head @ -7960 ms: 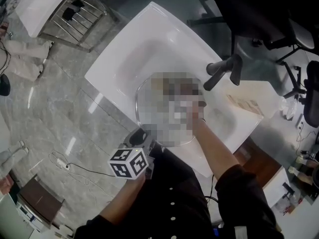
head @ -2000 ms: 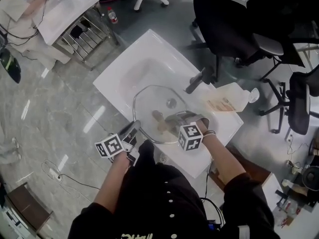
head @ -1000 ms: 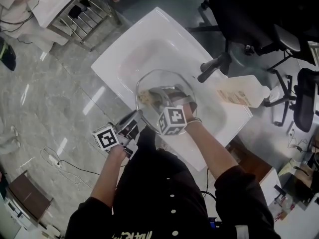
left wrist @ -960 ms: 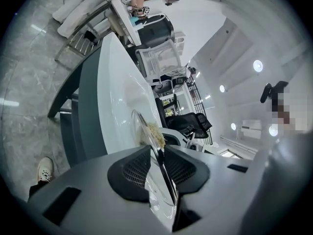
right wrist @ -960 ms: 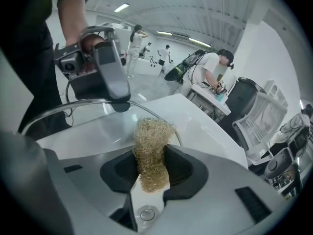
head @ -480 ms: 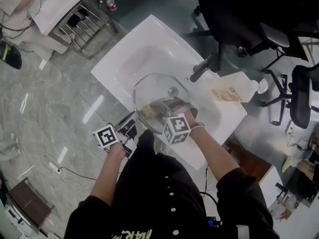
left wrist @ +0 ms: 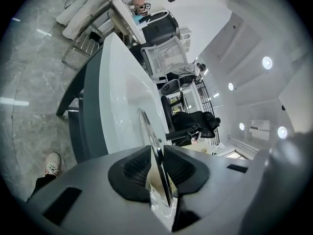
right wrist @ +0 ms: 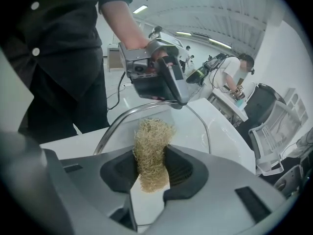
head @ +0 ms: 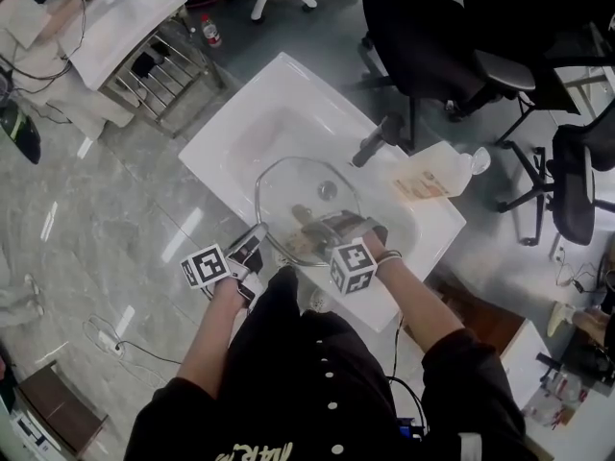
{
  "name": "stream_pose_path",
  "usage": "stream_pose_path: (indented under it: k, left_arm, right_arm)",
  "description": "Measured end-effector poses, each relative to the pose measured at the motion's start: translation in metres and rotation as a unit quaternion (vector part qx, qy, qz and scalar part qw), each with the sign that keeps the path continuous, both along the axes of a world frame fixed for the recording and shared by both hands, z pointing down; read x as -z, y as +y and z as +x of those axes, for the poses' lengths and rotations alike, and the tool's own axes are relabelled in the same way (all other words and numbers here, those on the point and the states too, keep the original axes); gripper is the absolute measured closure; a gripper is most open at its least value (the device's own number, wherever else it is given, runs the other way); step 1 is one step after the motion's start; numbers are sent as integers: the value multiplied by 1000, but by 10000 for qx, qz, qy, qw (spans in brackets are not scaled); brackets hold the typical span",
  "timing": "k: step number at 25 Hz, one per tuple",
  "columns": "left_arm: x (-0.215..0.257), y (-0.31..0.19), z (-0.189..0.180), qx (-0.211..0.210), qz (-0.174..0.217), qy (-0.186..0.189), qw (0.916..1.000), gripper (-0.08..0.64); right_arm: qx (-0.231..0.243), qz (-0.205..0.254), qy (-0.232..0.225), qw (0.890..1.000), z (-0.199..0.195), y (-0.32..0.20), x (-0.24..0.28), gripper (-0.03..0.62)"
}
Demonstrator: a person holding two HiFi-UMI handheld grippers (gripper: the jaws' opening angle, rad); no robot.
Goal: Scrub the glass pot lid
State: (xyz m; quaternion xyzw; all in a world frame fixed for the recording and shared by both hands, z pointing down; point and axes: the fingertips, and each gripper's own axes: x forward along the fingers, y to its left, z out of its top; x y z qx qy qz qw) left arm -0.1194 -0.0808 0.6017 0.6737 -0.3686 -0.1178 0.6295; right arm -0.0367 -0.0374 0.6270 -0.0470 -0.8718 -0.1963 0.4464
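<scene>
1. The glass pot lid (head: 306, 205) hangs over the near half of the white sink (head: 252, 104). Its knob (head: 328, 190) faces the head camera.
2. The left gripper (left wrist: 157, 166) has its fingers (left wrist: 131, 169) closed tight on the lid's near-left rim. The glass runs edge-on between the pads, with the metal band pinched.
3. The right gripper (right wrist: 152, 168) is clamped on a tan fibrous scrubber (right wrist: 151, 148). The tuft sticks out past the tips toward the glass; I cannot tell whether it touches.
4. In the head view the right gripper lies across the lid's near-right part, just inside the rim. Both grippers sit by the sink's front edge, near each other and apart.
5. Edges: the lid's far-right rim is near the faucet (head: 370, 145), with a slim gap showing. The near rim overlaps the sink's front edge.
6. Room: bare white basin lies beyond the lid on the far-left side. A flat bottle (head: 430, 179) lies on the ledge just right of the faucet.
7. Black office chairs (head: 432, 46) stand behind the sink, and grey marble floor (head: 115, 219) lies to its left.
</scene>
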Motion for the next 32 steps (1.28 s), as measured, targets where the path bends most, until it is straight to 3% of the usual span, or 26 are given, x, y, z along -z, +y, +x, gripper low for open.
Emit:
stream_pose_path:
  k: [13, 21, 24, 27, 30, 32]
  left_arm:
    - [0, 5, 5, 116, -170, -151, 9997, 468]
    - [1, 5, 6, 132, -163, -348, 9992, 468]
    - [-2, 7, 5, 74, -194, -618, 9979, 463]
    - [-1, 9, 3, -85, -95, -1024, 9947, 445]
    - [9, 10, -1, -144, 122, -1246, 9920, 446]
    - [20, 10, -7, -83, 343, -1384, 9897, 452]
  right_arm:
    - [383, 62, 446, 9983, 40, 30, -4, 446]
    - [293, 125, 641, 9974, 53, 30, -10, 446]
    - [-221, 172, 549, 9981, 54, 20, -8, 445]
    - [-1226, 111, 150, 9923, 57, -2, 4, 445]
    - [-2117, -138, -387, 9765, 62, -17, 25, 445]
    - [-2770, -511, -954, 9548, 65, -24, 45, 445]
